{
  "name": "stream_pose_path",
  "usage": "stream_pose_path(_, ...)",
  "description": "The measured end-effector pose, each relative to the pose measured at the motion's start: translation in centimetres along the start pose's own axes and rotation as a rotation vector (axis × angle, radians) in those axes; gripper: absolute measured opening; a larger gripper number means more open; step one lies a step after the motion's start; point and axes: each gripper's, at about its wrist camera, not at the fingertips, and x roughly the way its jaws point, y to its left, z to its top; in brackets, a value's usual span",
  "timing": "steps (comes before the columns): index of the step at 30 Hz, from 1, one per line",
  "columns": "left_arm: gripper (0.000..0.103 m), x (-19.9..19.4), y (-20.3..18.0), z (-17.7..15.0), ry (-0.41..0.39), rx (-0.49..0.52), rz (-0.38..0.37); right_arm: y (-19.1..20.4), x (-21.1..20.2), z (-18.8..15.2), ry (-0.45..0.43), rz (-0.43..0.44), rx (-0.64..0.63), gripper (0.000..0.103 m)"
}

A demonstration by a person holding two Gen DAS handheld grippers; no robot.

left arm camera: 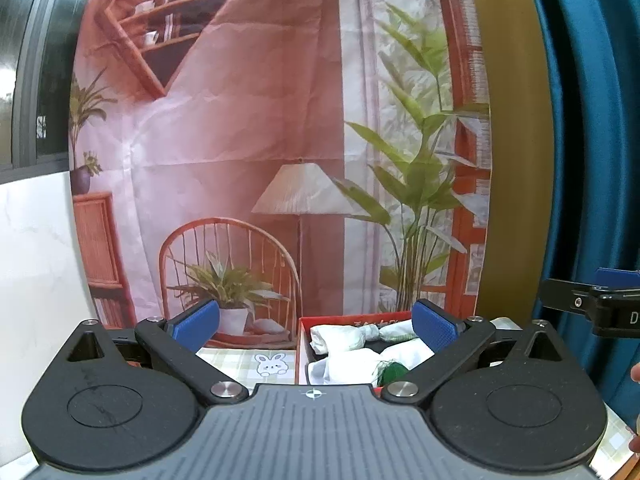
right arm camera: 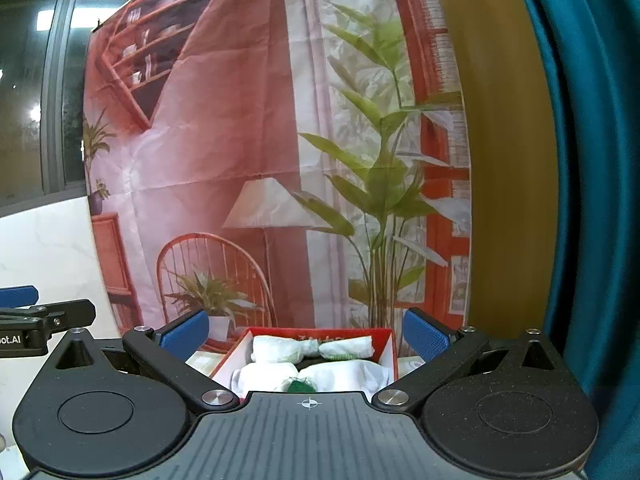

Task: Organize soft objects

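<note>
A red box [right arm camera: 387, 344] with a white inside stands on the table ahead of both grippers; it also shows in the left wrist view [left arm camera: 303, 344]. Rolled white cloths [right arm camera: 280, 349] lie in it, one tied in the middle, with a green patch [right arm camera: 300, 385] on a front one. The cloths show in the left wrist view [left arm camera: 344, 338] too. My left gripper [left arm camera: 316, 324] is open and empty, above and left of the box. My right gripper [right arm camera: 306, 334] is open and empty, centred over the box.
A checked tablecloth with a rabbit print [left arm camera: 270, 363] covers the table left of the box. A printed room backdrop [left arm camera: 248, 152] hangs close behind. A blue curtain [right arm camera: 592, 200] is at the right. A white wall [left arm camera: 36, 264] is at the left.
</note>
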Motion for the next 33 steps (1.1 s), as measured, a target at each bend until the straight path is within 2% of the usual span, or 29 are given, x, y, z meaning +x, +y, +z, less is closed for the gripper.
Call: stream_pose_path(33, 0.103, 0.2, 0.8, -0.5, 0.017, -0.036, -0.005, -0.1, -0.7, -0.4, 0.008, -0.006, -0.014, 0.103)
